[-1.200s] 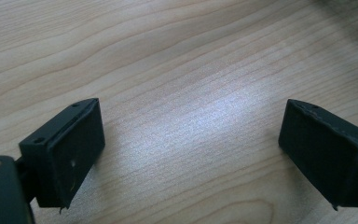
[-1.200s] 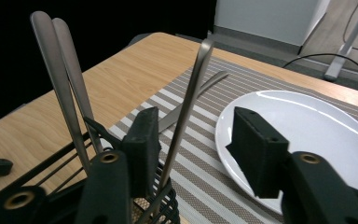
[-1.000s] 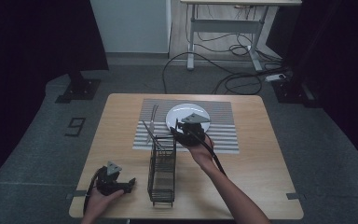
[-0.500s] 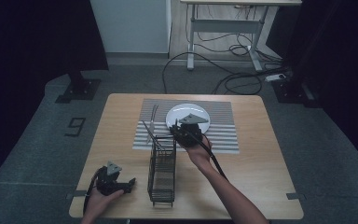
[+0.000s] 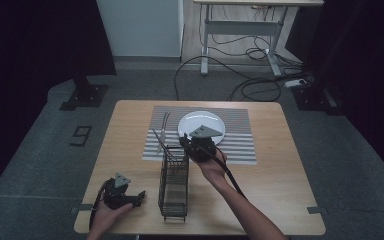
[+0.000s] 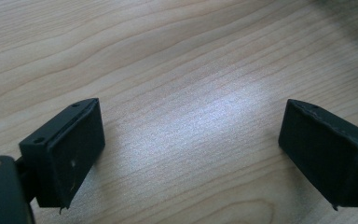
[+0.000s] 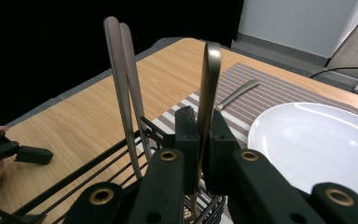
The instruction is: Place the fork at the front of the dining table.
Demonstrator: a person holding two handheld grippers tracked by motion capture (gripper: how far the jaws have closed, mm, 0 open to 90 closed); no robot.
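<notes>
My right gripper point(image 7: 204, 126) is shut on the handle of a metal utensil point(image 7: 210, 74), which it holds upright over the far end of a black wire rack point(image 5: 174, 190). Two more metal handles point(image 7: 123, 70) stand in the rack point(image 7: 98, 168) just left of it. In the high view the right gripper point(image 5: 186, 144) is at the rack's far end, beside the white plate point(image 5: 200, 116). My left gripper point(image 5: 139, 196) rests open near the table's front left corner. Its jaws stand wide apart over bare wood point(image 6: 191, 154), with nothing between them.
A striped placemat point(image 5: 235, 135) lies under the plate point(image 7: 317, 144). Another utensil point(image 5: 165, 124) lies on the mat left of the plate, also seen from the right gripper point(image 7: 237, 93). Cables and a desk frame point(image 5: 240, 30) stand on the floor beyond the table.
The right gripper with its utensil has shifted slightly nearer and lower toward the rack's far end. The left gripper has stayed put.
</notes>
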